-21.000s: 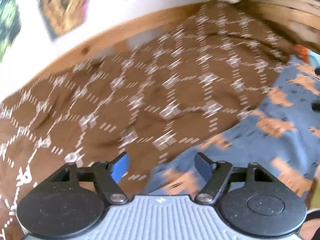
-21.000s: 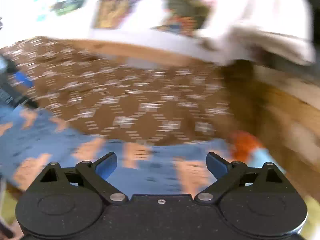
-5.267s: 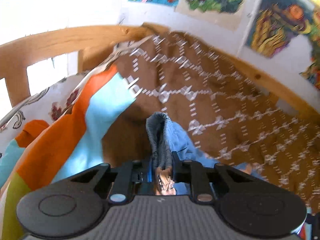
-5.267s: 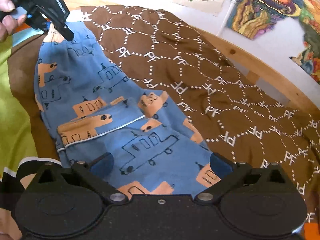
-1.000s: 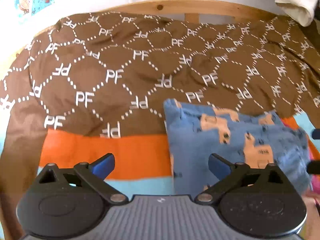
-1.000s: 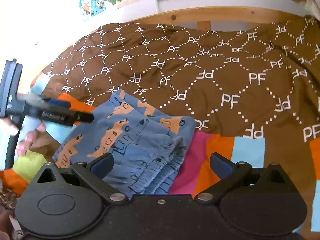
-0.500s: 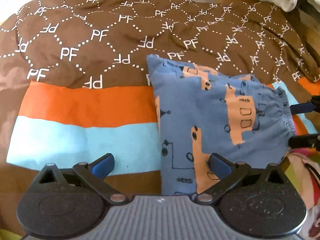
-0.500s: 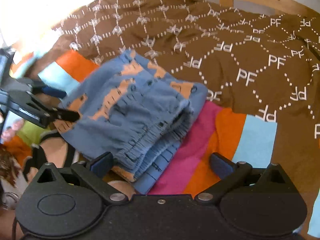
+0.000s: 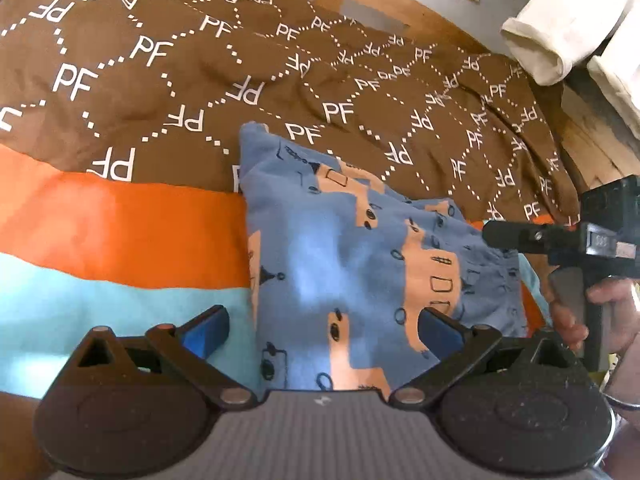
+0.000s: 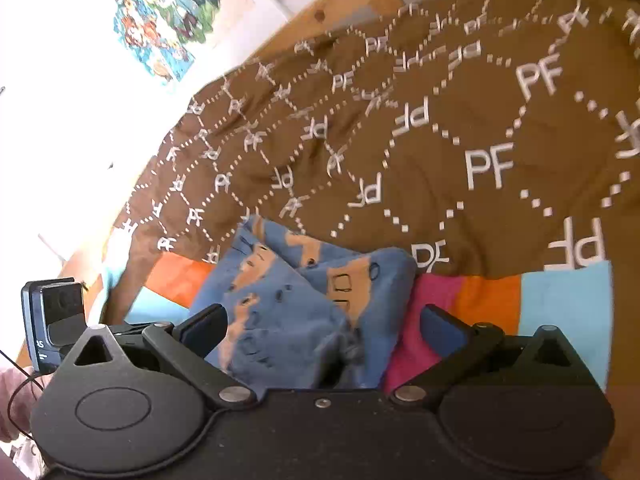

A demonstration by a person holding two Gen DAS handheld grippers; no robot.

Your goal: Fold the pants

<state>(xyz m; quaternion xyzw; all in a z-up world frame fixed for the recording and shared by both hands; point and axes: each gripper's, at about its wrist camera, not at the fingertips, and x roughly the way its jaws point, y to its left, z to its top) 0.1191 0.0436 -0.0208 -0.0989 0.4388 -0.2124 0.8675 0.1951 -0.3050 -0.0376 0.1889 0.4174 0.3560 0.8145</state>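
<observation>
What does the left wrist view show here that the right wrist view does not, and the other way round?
Left wrist only: cream rolled fabric at top right, and the right gripper by the pants' far edge. Right wrist only: colourful wall posters and a pink stripe beside the pants. Both: the folded blue pants on the brown PF blanket, each view's own gripper open, the left gripper over the pants.

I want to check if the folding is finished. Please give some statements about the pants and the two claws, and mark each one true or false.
1. The pants lie folded in a compact bundle on the bed cover. True.
2. The left claw is shut on the pants. False: its fingers stand wide apart and hold nothing.
3. The right claw is open. True.
4. The pants are plain grey. False: they are blue with orange prints.
5. The brown blanket carries white "PF" letters. True.
</observation>
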